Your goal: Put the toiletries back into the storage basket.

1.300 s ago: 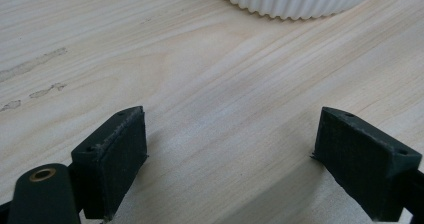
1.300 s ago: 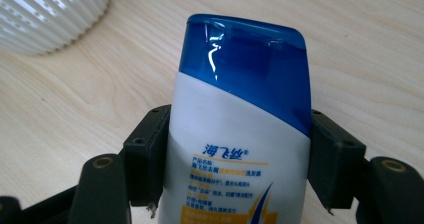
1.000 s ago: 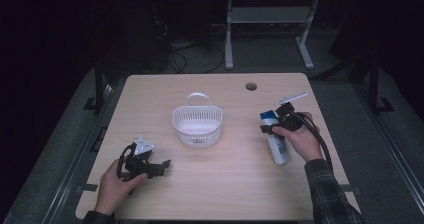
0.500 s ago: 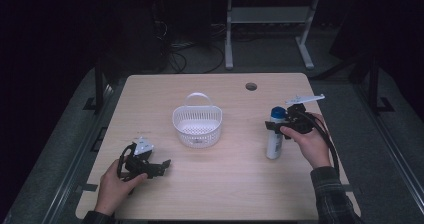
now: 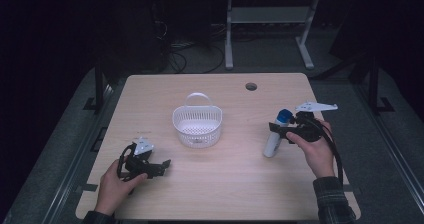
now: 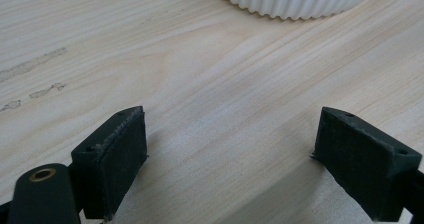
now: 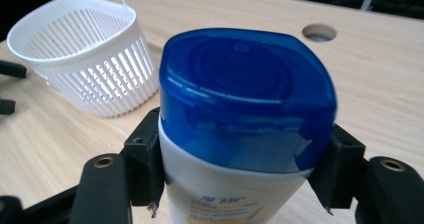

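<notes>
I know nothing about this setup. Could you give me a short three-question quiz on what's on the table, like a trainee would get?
1. True or false: the right tool grips the white bottle just below its blue cap.
2. What stands between the two tools? A) a basket B) a mug C) a box
3. Is anything between the left tool's jaws?

Key:
1. True; the jaws press on both sides.
2. A, the white basket.
3. No; they stand open above bare table.
</notes>
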A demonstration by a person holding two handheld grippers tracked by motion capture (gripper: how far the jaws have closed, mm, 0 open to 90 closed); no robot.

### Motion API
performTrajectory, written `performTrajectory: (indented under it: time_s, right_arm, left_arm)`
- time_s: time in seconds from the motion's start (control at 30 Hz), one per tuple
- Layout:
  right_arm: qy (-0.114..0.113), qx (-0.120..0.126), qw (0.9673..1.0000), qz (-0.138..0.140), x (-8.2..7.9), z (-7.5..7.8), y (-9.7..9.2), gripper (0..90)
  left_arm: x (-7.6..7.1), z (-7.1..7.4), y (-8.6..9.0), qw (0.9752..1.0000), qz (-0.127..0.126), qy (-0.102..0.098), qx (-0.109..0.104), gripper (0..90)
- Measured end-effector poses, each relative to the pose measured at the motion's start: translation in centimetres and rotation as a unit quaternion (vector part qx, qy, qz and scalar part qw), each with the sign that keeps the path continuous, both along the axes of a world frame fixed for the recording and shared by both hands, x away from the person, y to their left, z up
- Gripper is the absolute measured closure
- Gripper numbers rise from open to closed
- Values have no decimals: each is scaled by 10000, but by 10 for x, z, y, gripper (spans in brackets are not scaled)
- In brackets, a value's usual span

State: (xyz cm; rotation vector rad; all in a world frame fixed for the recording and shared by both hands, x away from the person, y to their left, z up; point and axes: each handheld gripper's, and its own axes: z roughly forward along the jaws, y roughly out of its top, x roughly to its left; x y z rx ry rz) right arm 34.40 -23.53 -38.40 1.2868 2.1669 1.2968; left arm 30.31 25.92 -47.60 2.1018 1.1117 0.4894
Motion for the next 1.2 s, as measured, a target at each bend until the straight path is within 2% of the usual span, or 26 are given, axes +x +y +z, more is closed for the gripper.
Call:
performTrajectory:
  time_s: [0.2, 0.43, 0.7, 1.2]
  right_arm:
    - [-88, 88, 9999, -6, -4, 2, -4, 347]
    - [-206, 177, 9996, 54, -6, 9, 1, 347]
    - [-416, 269, 9986, 210, -7, 26, 13, 347]
    - [-612, 258, 9969, 411, -1, 52, 28, 346]
  left_arm:
    - [0, 0, 0, 10000, -2, 0, 2, 126]
    - [0, 0, 0, 10000, -3, -7, 5, 126]
    - [0, 0, 0, 10000, -3, -5, 3, 126]
    - [0, 0, 0, 10000, -7, 2, 17, 126]
